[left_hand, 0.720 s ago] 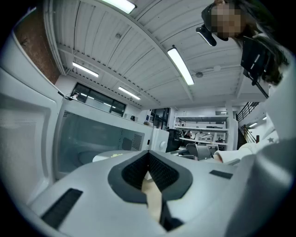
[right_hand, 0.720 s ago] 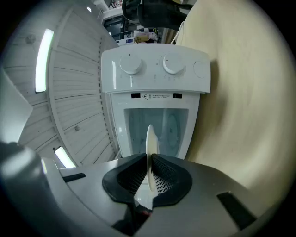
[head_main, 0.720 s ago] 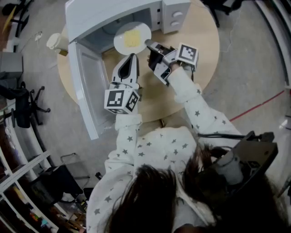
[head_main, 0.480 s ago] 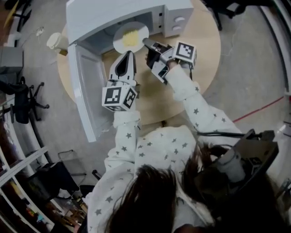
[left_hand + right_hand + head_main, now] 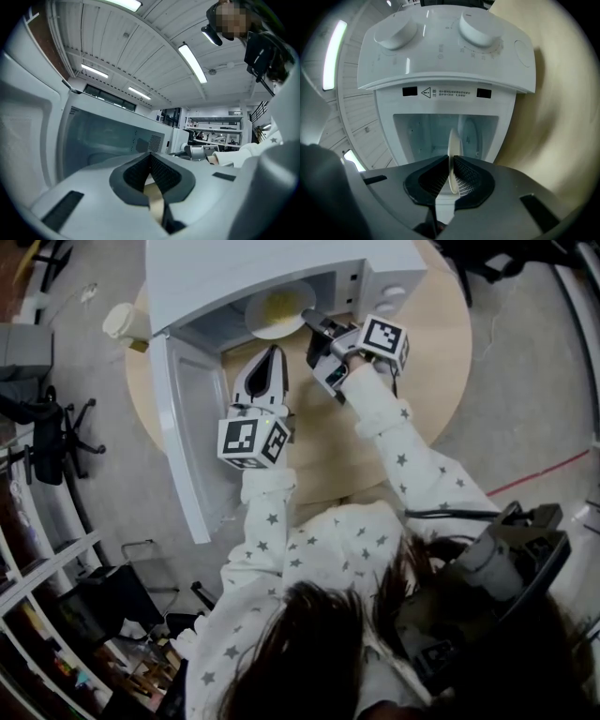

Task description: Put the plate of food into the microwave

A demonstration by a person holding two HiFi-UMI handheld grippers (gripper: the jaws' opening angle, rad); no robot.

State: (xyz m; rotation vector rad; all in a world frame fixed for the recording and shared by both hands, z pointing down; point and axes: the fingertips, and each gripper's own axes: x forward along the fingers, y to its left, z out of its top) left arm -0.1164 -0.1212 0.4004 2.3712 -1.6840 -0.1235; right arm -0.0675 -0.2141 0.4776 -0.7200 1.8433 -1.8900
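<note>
Pinches plate (image 5: 272,315) by its rim in clenched right gripper (image 5: 311,317) partway through microwave (image 5: 234,268) mouth, holds left gripper (image 5: 273,352) closed and empty just outside, risks tipping food (image 5: 279,304) off or clipping cavity frame with only that thin one-sided edge hold.

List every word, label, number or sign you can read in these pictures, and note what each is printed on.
Nothing reads clearly enough to quote.
Warning label on the microwave front, below the knobs: a triangle sign, then two lines of print, too small to read.
Markings round the knobs: too small to read.
Marker cubes: black-and-white squares, no words.
</note>
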